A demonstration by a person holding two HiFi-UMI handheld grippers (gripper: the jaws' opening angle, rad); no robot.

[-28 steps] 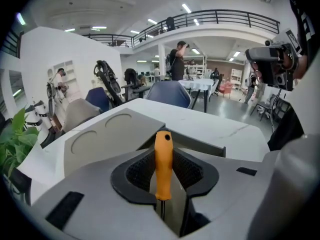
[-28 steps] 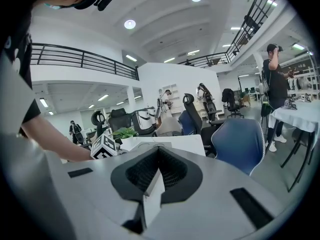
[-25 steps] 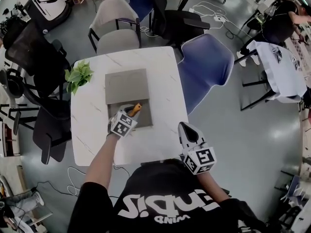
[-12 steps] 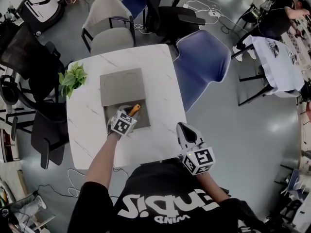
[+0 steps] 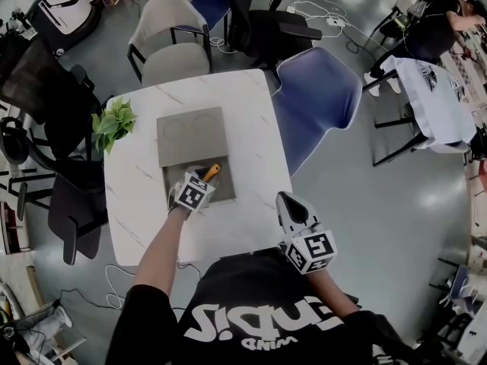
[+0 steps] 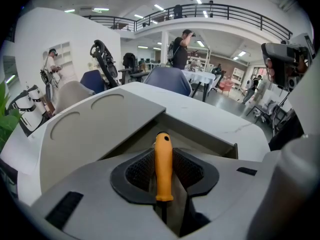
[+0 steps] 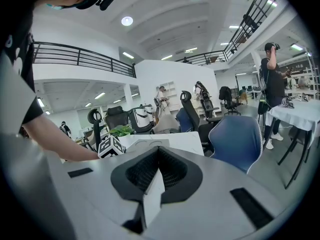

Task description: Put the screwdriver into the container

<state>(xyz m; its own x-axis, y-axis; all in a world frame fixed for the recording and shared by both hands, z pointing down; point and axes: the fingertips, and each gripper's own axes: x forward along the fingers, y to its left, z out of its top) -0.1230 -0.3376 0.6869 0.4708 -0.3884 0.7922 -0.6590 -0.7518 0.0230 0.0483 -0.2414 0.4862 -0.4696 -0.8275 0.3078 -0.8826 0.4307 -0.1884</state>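
A screwdriver (image 6: 163, 166) with an orange handle (image 5: 211, 172) sits between the jaws of my left gripper (image 5: 203, 176), handle end pointing away from me. The pads still touch the handle and have just been opening a little. That left gripper (image 6: 164, 151) tilts down over the open grey container (image 5: 225, 190), whose far wall (image 6: 202, 138) shows beyond the handle. The container's flat lid (image 5: 192, 135) lies open on the far side. My right gripper (image 5: 289, 200) hangs off the table's near right corner, its jaws shut on nothing (image 7: 159, 153).
The container lies on a white marble-look table (image 5: 255, 139). A small green plant (image 5: 114, 120) stands at its left edge. A blue chair (image 5: 316, 97) and a beige chair (image 5: 171, 44) stand round the far side. People stand in the background.
The head view shifted slightly a second ago. The left gripper stays over the container with the screwdriver in it. The right gripper has not moved.
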